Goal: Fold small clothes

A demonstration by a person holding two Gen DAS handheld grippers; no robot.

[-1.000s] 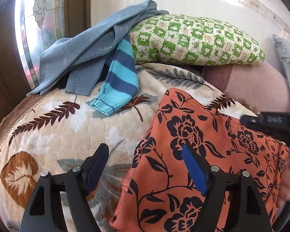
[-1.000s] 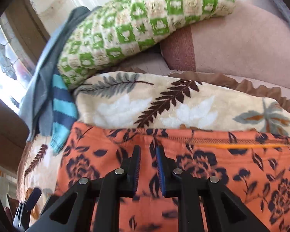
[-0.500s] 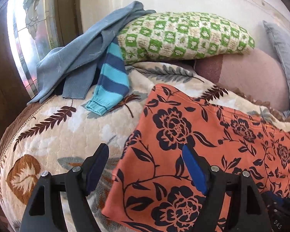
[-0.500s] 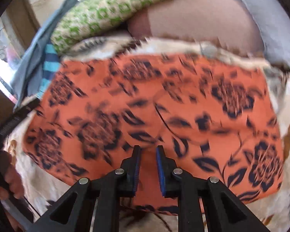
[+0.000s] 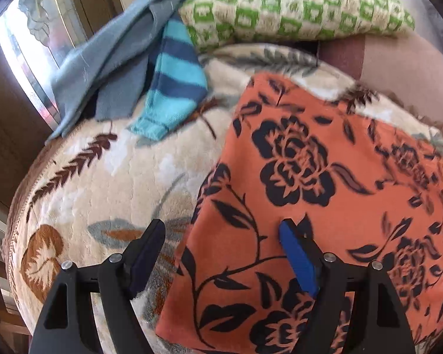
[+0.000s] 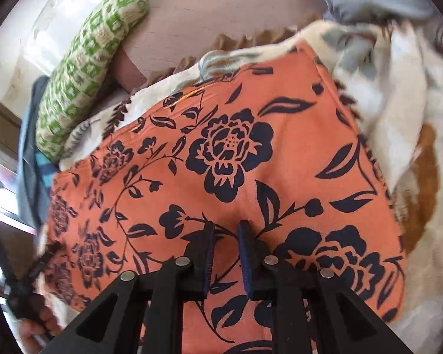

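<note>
Left wrist view: left hand-held gripper (image 5: 221, 237) sits lower and closer over the orange floral garment (image 5: 325, 177) than a second ago, jaws wide and opening further; the garment's left edge lies between the fingers, pads not pressing on it, nothing held. The garment lies flat on the leaf-patterned blanket (image 5: 103, 183) of a bed. Beyond the garment: striped blue knit sleeve (image 5: 174, 88) under a grey-blue sweater (image 5: 112, 59), green checked pillow (image 5: 295, 8) behind them, window (image 5: 29, 44) at far left. Right wrist view: right hand-held gripper (image 6: 226, 230) has swung from the garment's far hem to its near side; the picture is sharper than half a second ago. Jaws narrow, a slim gap showing, orange garment (image 6: 221, 153) beneath them; whether cloth is pinched, cannot tell. Green pillow (image 6: 88, 67) lies beyond the garment at upper left, rumpled blanket (image 6: 398, 118) to its right, a pink-brown cushion (image 6: 206, 14) behind. The person's hand (image 6: 35, 329) and left gripper show at the garment's lower-left corner.
</note>
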